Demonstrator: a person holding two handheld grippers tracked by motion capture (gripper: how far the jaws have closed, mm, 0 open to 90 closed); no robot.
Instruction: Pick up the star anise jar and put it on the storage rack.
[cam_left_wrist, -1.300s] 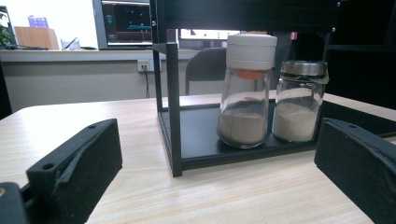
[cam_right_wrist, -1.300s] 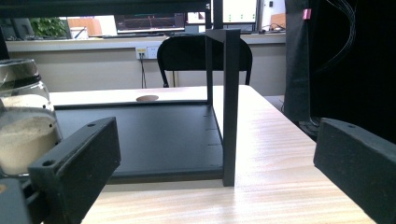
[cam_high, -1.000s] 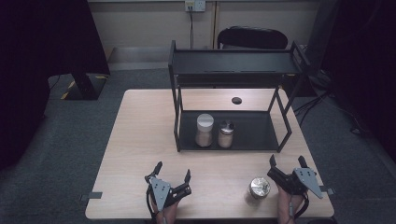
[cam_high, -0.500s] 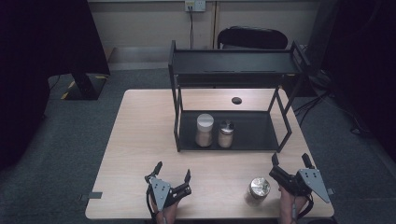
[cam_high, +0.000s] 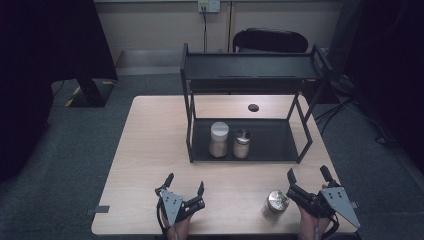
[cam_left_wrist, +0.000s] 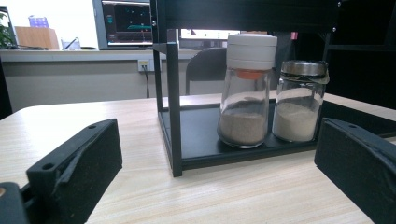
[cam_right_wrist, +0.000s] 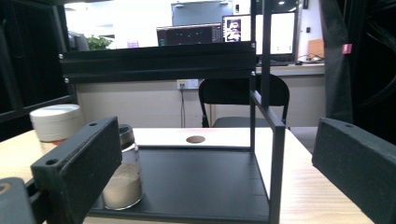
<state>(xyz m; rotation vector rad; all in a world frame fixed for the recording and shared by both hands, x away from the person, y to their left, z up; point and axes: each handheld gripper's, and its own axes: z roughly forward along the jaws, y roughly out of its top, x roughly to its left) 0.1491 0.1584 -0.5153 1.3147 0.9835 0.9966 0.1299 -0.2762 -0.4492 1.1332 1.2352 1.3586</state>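
A black two-tier rack (cam_high: 250, 75) stands mid-table. On its lower shelf (cam_high: 270, 140) sit a white-lidded jar (cam_high: 219, 139) (cam_left_wrist: 246, 93) and, to its right, a metal-lidded jar (cam_high: 242, 144) (cam_left_wrist: 299, 102), both part full of pale powder. A third metal-lidded jar (cam_high: 276, 202) stands on the table near the front edge. My right gripper (cam_high: 307, 173) is open just right of that jar, which lies outside its jaws. My left gripper (cam_high: 185, 182) is open and empty, facing the rack. In the right gripper view the metal-lidded jar (cam_right_wrist: 123, 182) is partly hidden behind the left jaw.
A dark round hole (cam_high: 253, 107) (cam_right_wrist: 195, 139) marks the light wooden table (cam_high: 150, 150) behind the rack. A black chair (cam_high: 270, 40) stands beyond the far edge. Bare tabletop lies left of the rack and between the grippers.
My right gripper has drifted slightly toward the near right, away from the jar on the table. The left gripper and the jars have stayed put.
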